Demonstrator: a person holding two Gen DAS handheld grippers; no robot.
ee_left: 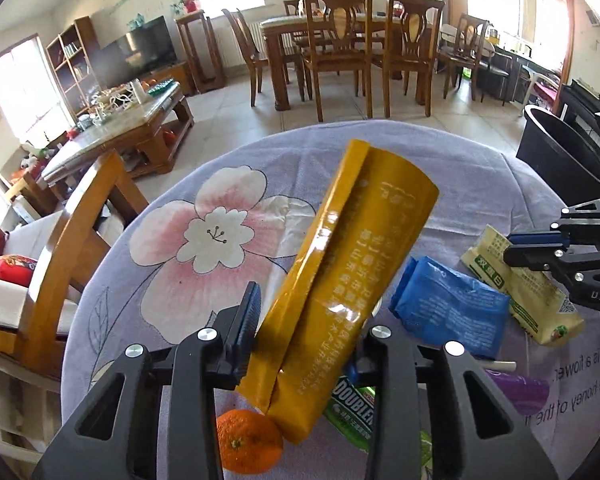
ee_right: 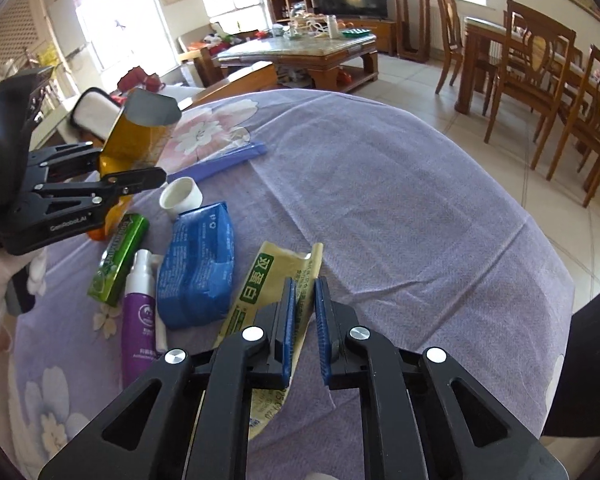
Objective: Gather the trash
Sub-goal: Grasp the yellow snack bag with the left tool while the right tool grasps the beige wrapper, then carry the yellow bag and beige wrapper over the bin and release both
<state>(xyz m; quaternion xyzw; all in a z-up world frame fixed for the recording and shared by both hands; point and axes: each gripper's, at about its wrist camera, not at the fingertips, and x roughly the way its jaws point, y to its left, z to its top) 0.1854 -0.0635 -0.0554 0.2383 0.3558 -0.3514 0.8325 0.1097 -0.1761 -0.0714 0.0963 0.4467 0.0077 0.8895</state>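
My left gripper (ee_left: 308,312) is shut on a yellow-orange empty wrapper (ee_left: 352,272) and holds it above the purple flowered tablecloth (ee_left: 220,272); it also shows in the right wrist view (ee_right: 140,136). My right gripper (ee_right: 305,300) hovers over a pale yellow-green wrapper (ee_right: 268,280), its jaws a narrow gap apart with nothing between them. A blue packet (ee_right: 198,268), a green gum pack (ee_right: 118,258), a purple spray bottle (ee_right: 140,312) and a white cap (ee_right: 180,196) lie between the grippers. An orange (ee_left: 248,444) sits under the left gripper.
A black bin (ee_left: 560,152) stands past the table's far right edge. A wooden chair (ee_left: 72,240) is at the left. A purple strip (ee_right: 220,164) lies on the cloth. A dining table and chairs (ee_left: 340,40) stand beyond.
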